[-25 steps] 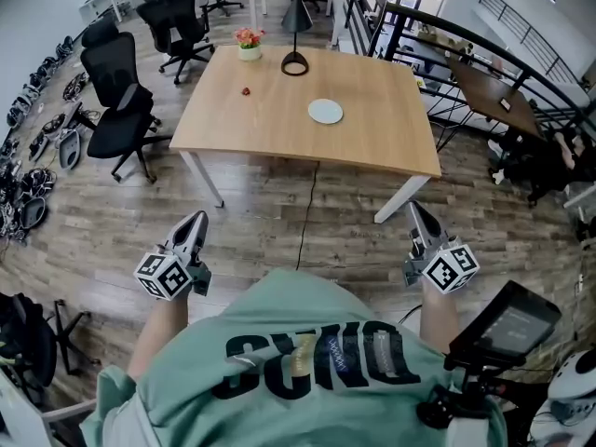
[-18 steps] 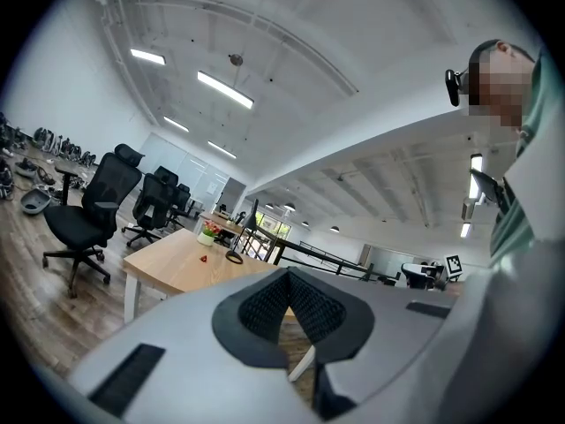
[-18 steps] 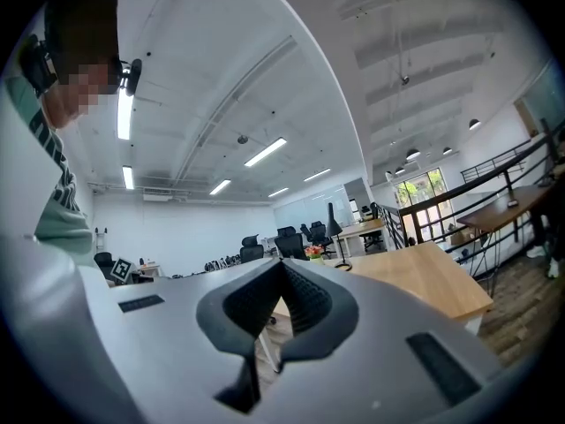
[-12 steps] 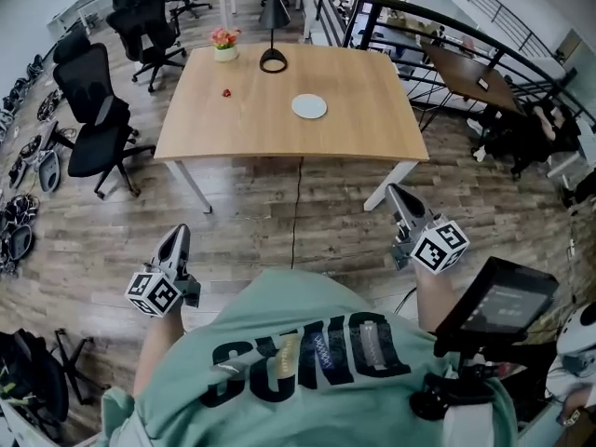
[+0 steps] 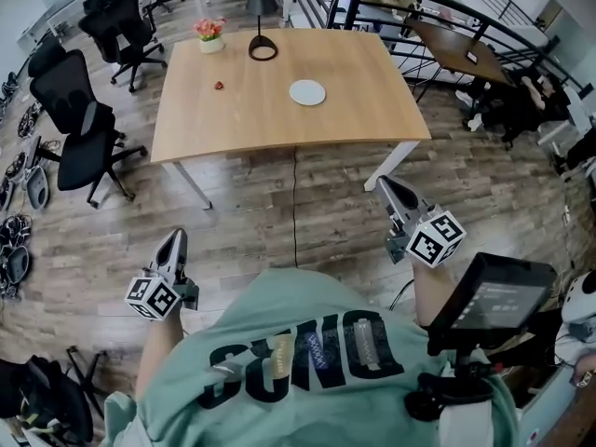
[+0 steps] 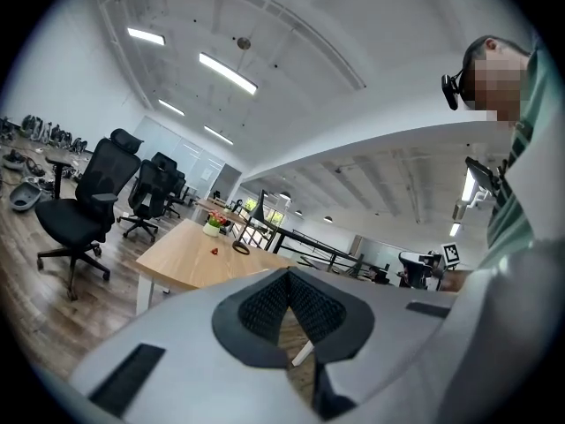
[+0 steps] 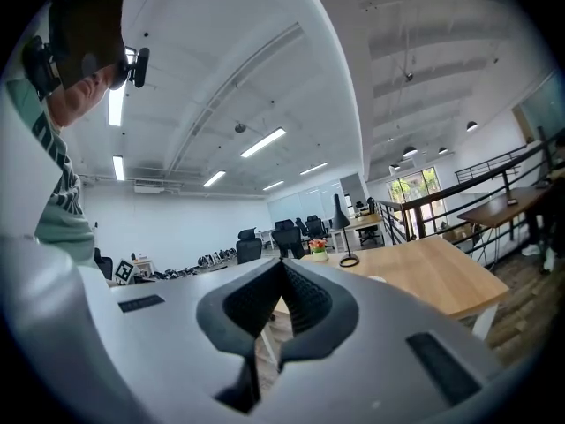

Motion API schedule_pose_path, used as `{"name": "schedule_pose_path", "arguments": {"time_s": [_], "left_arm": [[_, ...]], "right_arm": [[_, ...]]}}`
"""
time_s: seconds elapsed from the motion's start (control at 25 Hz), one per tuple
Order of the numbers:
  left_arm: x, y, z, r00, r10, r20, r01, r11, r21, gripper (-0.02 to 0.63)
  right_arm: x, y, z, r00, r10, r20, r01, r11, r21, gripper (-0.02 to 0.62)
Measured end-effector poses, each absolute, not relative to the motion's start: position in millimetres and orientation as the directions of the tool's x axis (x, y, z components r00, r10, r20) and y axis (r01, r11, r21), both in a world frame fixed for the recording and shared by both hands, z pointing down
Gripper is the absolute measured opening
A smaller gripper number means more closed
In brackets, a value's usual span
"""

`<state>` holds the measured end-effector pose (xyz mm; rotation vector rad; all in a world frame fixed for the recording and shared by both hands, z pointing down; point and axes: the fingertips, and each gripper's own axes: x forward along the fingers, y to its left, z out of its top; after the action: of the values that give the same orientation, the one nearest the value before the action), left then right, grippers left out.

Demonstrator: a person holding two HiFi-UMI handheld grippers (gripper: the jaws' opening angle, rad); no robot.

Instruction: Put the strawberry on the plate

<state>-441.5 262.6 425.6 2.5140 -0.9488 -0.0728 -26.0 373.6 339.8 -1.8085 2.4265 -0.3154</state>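
Note:
A small red strawberry lies on the left part of the wooden table, with a white plate to its right near the middle. Both grippers hang well short of the table, over the wood floor in front of the person's body. My left gripper points toward the table with its jaws shut and nothing between them. In the left gripper view the strawberry is a far red dot. My right gripper is also shut and empty, and its pads meet in the right gripper view.
A potted flower and a black lamp with a ring base stand at the table's far edge. Black office chairs stand left of the table. A cable runs along the floor. A railing and another desk are at the right.
The table sits higher and further left in the head view. My left gripper has dropped lower beside the body, and the right gripper has shifted slightly up and left. Both stay shut.

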Motion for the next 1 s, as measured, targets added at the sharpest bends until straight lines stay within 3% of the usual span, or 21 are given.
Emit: {"name": "schedule_pose_path", "arguments": {"time_s": [0.28,0.84,1.0], "left_arm": [[-406.0,241.6,429.0,0.781,-0.615,0.11,-0.598,-0.683,0.42,0.002],[-226.8,225.9,388.2,0.726,-0.68,0.105,-0.662,-0.65,0.372,0.002],[-206.3,217.8,384.1,0.709,-0.695,0.12,-0.683,-0.634,0.364,0.002]], "right_arm": [[-1.5,361.2,357.3,-0.29,-0.955,0.059,-0.933,0.268,-0.242,0.003],[170.7,295.0,365.7,-0.4,-0.916,-0.004,-0.88,0.386,-0.275,0.003],[192.2,281.0,378.0,-0.431,-0.903,-0.005,-0.868,0.416,-0.271,0.003]]}}
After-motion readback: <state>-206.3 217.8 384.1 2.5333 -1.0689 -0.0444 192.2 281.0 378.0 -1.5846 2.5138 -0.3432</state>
